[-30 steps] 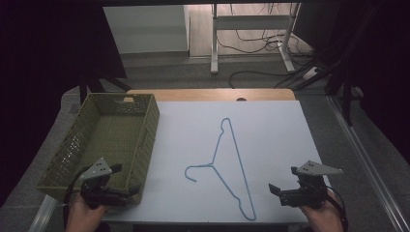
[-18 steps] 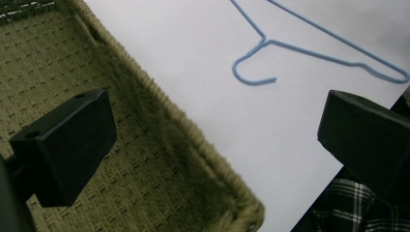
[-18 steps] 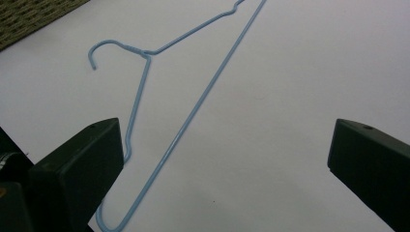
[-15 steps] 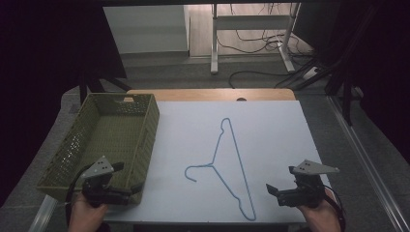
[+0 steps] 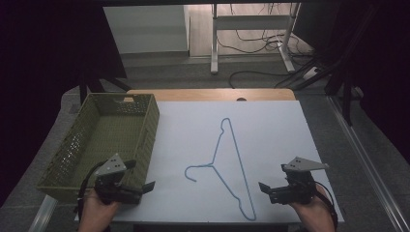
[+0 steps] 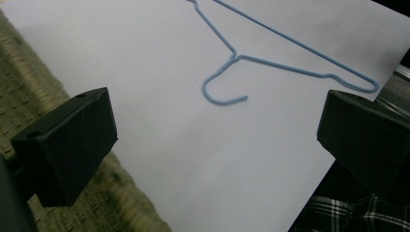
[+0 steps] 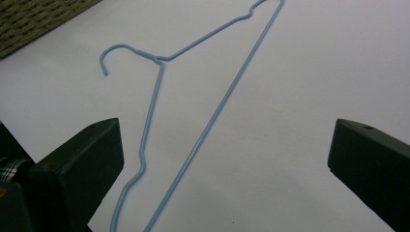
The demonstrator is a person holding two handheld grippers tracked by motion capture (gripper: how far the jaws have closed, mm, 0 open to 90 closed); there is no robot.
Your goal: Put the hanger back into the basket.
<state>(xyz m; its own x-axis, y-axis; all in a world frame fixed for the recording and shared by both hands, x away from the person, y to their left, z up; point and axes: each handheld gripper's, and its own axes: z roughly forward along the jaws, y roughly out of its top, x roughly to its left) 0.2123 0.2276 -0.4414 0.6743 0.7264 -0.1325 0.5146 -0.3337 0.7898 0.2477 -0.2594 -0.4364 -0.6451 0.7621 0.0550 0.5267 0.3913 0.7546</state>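
Hanger (image 5: 227, 166): flat, long axis near–far, hook left. Right gripper (image 5: 265, 189) nearer, jaws spread, empty. Left gripper (image 5: 145, 186) likewise, beside basket (image 5: 121, 113).

Black grippers with blocky black fingers (image 6: 72, 145), grey three-cornered top plates (image 5: 304, 165), dark trailing cables, bare hands.

Pale blue wire hanger (image 5: 227, 164) at centre, white table sheet (image 5: 270, 130), olive-green perforated basket (image 5: 92, 145) at left, black-jawed left gripper (image 5: 145, 186) and right gripper (image 5: 263, 187) with grey top plates, black-and-white plaid cloth (image 6: 348, 217) near edge, tan wooden strip (image 5: 212, 94) far side.
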